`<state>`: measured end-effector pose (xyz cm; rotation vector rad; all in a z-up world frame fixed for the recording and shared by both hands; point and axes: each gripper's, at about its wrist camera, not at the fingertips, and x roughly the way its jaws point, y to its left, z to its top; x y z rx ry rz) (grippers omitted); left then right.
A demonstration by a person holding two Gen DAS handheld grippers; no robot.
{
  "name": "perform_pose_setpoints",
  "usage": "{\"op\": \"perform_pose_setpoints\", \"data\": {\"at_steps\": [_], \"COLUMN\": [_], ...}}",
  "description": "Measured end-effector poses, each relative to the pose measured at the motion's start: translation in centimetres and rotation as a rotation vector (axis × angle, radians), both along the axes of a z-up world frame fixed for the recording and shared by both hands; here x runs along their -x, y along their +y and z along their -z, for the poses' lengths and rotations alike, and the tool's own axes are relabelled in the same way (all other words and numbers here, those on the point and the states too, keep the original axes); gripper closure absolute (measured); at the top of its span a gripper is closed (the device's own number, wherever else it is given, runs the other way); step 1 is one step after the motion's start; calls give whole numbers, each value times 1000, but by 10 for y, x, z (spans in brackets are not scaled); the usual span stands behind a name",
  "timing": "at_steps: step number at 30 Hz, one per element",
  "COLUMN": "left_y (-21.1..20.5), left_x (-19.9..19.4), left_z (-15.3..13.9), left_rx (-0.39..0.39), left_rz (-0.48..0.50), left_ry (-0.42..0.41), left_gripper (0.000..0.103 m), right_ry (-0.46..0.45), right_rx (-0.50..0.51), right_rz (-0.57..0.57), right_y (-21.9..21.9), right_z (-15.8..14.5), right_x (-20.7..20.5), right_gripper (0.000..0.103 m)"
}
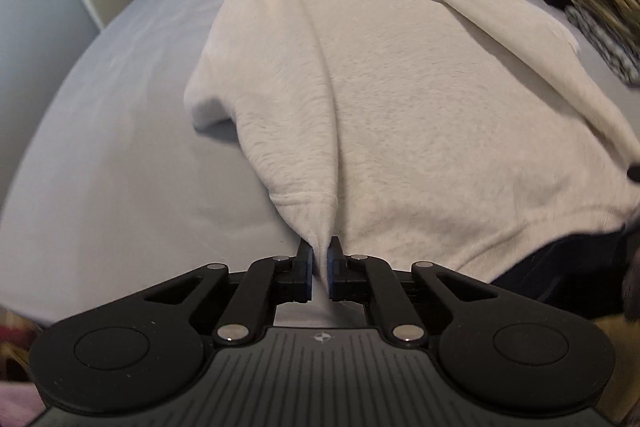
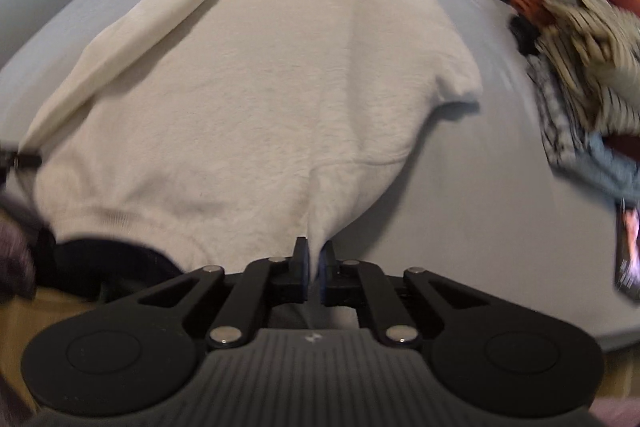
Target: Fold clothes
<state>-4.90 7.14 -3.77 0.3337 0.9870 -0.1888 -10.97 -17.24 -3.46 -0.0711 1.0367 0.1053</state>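
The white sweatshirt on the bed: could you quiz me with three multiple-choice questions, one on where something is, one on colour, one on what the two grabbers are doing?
1. Where is the pile of other clothes?
A. right of the sweatshirt
B. on the sweatshirt
C. on the floor

2. What colour is the bed sheet?
A. red
B. grey
C. green

3. The two grippers are:
A. both wide open
B. both pinching the hem
C. holding the pillow

A: the pile of clothes lies right of the sweatshirt.
B: the bed sheet is grey.
B: the left gripper and right gripper each clamp white hem fabric.
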Motion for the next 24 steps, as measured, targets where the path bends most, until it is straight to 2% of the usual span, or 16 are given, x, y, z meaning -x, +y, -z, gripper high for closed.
{"op": "perform_pose_setpoints", "data": {"at_steps": [4, 9, 12, 15, 19, 20, 22, 24], "left_y": [-5, -11, -11, -3, 6, 7, 7, 8], "left_x": [12, 11, 5, 1, 0, 1, -1, -4], "left_z": [7, 43, 55, 52, 41, 36, 24, 13], "left_rx": [-78, -141, -139, -89, -2, 17, 67, 130], "left_rz": [72, 105, 110, 86, 58, 61, 61, 55], "left_ry": [59, 116, 141, 180, 232, 232, 241, 256], "left_gripper": [98, 98, 98, 88, 54, 54, 54, 54], "right_ry": [62, 143, 181, 185, 172, 167, 147, 129], "right_rx": [44, 25, 28, 0, -76, -99, -147, -183], "right_rz": [-81, -66, -67, -54, -15, -9, -6, 1], "right_y": [3, -1, -2, -6, -16, -18, -23, -25], "right_z": [-5, 26, 41, 40, 26, 21, 9, -2], "right_x": [1, -4, -11, -11, -8, -5, -1, 2], "right_gripper": [98, 97, 97, 93, 89, 74, 55, 55]}}
